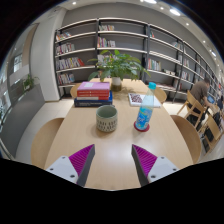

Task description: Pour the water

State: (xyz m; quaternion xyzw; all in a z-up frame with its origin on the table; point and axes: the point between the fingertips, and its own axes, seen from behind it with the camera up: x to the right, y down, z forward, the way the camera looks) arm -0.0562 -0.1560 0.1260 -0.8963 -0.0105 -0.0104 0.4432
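A green-grey mug (106,119) stands on the light wooden table (70,140), ahead of my fingers and a little left. A clear bottle with a blue base and blue cap (144,112) stands to the mug's right, also beyond the fingers. My gripper (113,162) is open and empty, its magenta pads (82,158) wide apart above the table's near part. Nothing is between the fingers.
A stack of books (93,93) lies behind the mug, with a potted plant (118,66) and an open magazine (142,99) farther back. Wooden chairs (192,108) stand to the right. Bookshelves (150,50) line the back wall.
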